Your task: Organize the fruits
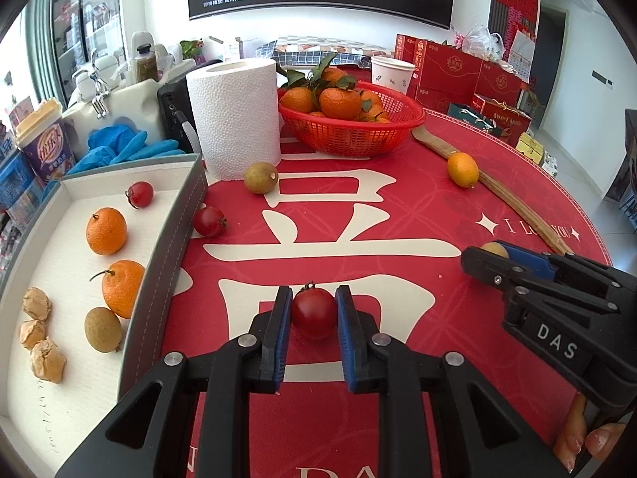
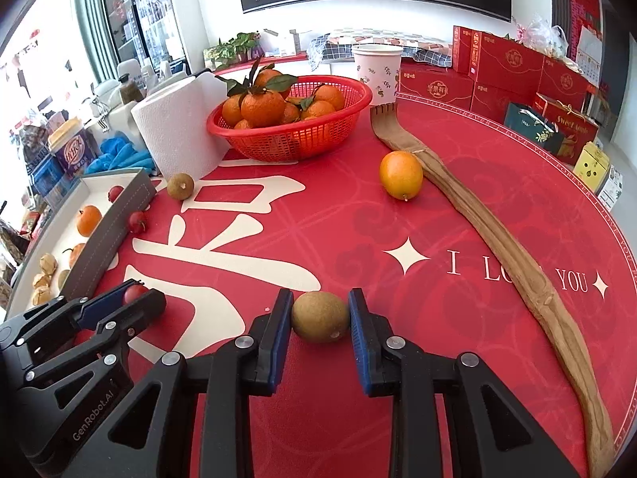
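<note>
My left gripper (image 1: 313, 302) is shut on a red cherry tomato (image 1: 313, 314) low over the red mat; it also shows in the right wrist view (image 2: 135, 298). My right gripper (image 2: 320, 310) is shut on a brown longan (image 2: 320, 322); it also shows in the left wrist view (image 1: 487, 257). The grey tray (image 1: 171, 239) at the left holds two kumquats (image 1: 106, 231), a cherry tomato (image 1: 140, 194), a longan (image 1: 102, 329) and dried fruits (image 1: 38, 302). Loose on the mat are a cherry tomato (image 1: 209, 221), a longan (image 1: 260, 177) and a kumquat (image 2: 400, 174).
A red basket (image 1: 358, 135) of tangerines stands at the back beside a paper towel roll (image 1: 235, 115). A wooden back scratcher (image 2: 497, 239) lies along the right of the mat. A paper cup (image 2: 376, 69), red gift boxes (image 2: 497, 67) and blue gloves (image 1: 127, 145) ring the table.
</note>
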A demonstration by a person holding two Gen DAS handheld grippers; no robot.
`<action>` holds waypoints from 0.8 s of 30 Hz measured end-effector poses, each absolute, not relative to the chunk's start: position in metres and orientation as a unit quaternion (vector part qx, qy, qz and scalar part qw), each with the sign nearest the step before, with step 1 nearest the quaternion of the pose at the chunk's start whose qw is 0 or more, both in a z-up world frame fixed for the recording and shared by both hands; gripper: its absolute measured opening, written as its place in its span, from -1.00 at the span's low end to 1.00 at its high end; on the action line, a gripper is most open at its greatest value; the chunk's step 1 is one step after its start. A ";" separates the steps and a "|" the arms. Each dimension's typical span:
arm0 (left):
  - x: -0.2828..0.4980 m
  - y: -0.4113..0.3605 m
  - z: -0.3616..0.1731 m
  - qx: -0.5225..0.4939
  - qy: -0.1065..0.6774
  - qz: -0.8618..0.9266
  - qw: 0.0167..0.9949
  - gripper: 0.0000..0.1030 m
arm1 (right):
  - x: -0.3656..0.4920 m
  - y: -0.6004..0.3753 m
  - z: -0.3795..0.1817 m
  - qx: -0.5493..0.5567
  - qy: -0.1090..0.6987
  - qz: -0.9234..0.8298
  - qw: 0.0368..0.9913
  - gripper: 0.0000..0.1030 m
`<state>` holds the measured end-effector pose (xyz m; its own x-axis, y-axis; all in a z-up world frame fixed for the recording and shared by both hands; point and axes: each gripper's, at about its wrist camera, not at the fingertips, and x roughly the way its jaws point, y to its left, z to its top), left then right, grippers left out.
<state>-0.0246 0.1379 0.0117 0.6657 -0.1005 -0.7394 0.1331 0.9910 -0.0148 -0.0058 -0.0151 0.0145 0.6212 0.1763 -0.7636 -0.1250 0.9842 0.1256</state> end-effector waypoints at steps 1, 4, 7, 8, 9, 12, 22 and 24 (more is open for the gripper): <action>-0.026 0.138 0.014 0.022 0.397 -0.062 0.915 -0.54 | -0.006 -0.016 0.015 0.036 0.426 0.088 0.900 -0.43; -0.029 0.143 0.022 0.013 0.387 -0.065 0.920 -0.54 | -0.006 -0.019 0.015 0.052 0.426 0.096 0.898 -0.43; -0.030 0.152 0.028 0.000 0.380 -0.061 0.923 -0.54 | -0.005 -0.021 0.015 0.060 0.426 0.095 0.898 -0.43; -0.031 0.155 0.029 -0.003 0.378 -0.058 0.924 -0.54 | -0.005 -0.022 0.015 0.063 0.426 0.096 0.897 -0.43; -0.031 0.159 0.031 -0.008 0.377 -0.056 0.924 -0.53 | -0.005 -0.023 0.016 0.065 0.426 0.096 0.897 -0.43; -0.030 0.167 0.032 -0.016 0.376 -0.049 0.925 -0.53 | -0.005 -0.024 0.015 0.071 0.425 0.099 0.897 -0.43; -0.033 0.181 0.031 -0.027 0.373 -0.040 0.927 -0.53 | -0.004 -0.017 0.013 0.067 0.426 0.103 0.896 -0.43; -0.035 0.184 0.033 -0.030 0.370 -0.038 0.928 -0.53 | -0.004 -0.017 0.013 0.068 0.428 0.103 0.896 -0.43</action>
